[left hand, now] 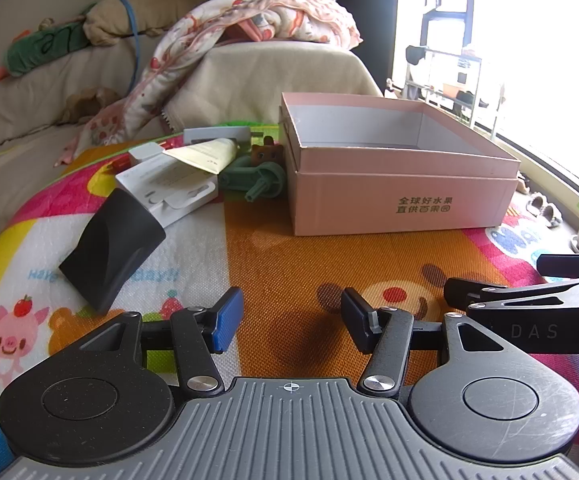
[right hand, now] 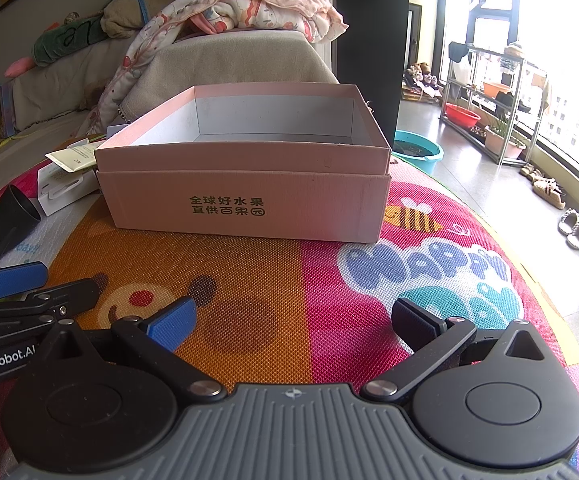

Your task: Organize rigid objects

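The black plastic nozzle (left hand: 111, 250) looks light, hard and a bit slippery, best pinched across its flat end; left gripper (left hand: 291, 320) and right gripper (right hand: 293, 322) are both open, holding nothing.

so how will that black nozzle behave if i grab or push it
The black nozzle looks like rigid moulded plastic, so it should hold its shape in a grip. Its smooth tapered sides may slip between the pads. It lies on its side on the mat with its round end against the white box, so a push may roll it in a curve.
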{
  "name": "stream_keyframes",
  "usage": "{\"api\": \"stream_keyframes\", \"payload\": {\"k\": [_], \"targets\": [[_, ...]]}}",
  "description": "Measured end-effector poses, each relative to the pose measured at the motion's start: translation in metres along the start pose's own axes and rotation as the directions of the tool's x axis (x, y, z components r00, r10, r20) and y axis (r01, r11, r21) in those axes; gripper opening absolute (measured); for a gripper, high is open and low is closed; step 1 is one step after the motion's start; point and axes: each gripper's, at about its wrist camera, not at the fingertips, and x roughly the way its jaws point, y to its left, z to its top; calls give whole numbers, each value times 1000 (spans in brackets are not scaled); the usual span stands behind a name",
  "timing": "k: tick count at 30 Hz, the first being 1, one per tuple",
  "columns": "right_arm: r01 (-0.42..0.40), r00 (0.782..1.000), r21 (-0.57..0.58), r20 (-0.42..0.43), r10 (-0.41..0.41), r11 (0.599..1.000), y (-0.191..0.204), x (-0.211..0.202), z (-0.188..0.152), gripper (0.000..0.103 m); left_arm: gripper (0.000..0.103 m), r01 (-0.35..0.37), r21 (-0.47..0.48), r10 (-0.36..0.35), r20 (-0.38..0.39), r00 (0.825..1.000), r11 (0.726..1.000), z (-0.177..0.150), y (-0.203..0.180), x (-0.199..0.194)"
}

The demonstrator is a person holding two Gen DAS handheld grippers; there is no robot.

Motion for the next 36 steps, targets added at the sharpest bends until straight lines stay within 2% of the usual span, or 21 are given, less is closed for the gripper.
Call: {"api": "stream_keyframes", "payload": {"k": [14, 18, 20, 23, 25, 27, 31, 36], "targets": [[0, 1000, 0, 0, 0, 1000, 1, 0, 0, 103, 58, 6, -1, -6, 0, 1000, 1000, 0, -2, -2], [-7, 1000, 7, -2, 7, 1000, -3, -1, 0, 103, 58, 124, -12, -124, 3, 992, 992, 1, 8, -12], [-16, 1000, 3, -12, 16, 1000, -3, 0, 2, 103, 58, 150, -6, -150, 31, 988, 989, 4, 19, -23], [-47, 997, -15, -63, 46, 999, -4, 4, 10, 103, 58, 62, 64, -71, 147, 987, 996, 15, 44, -43], [-58, 996, -33, -76, 55, 998, -5, 4, 10, 103, 58, 2, 104, -20, 173, 985, 995, 24, 65, -44], [-56, 994, -30, -95, 53, 998, -5, 5, 13, 103, 58, -24, 118, 8, 139, 990, 993, 32, 87, -34], [-46, 993, -36, -107, 42, 998, -3, 6, 14, 103, 58, 42, 119, -43, 8, 999, 992, 40, 114, -1], [-54, 993, -50, -106, 48, 997, -2, 5, 14, 103, 59, 75, 77, -72, -39, 997, 994, 39, 121, 32]]}}
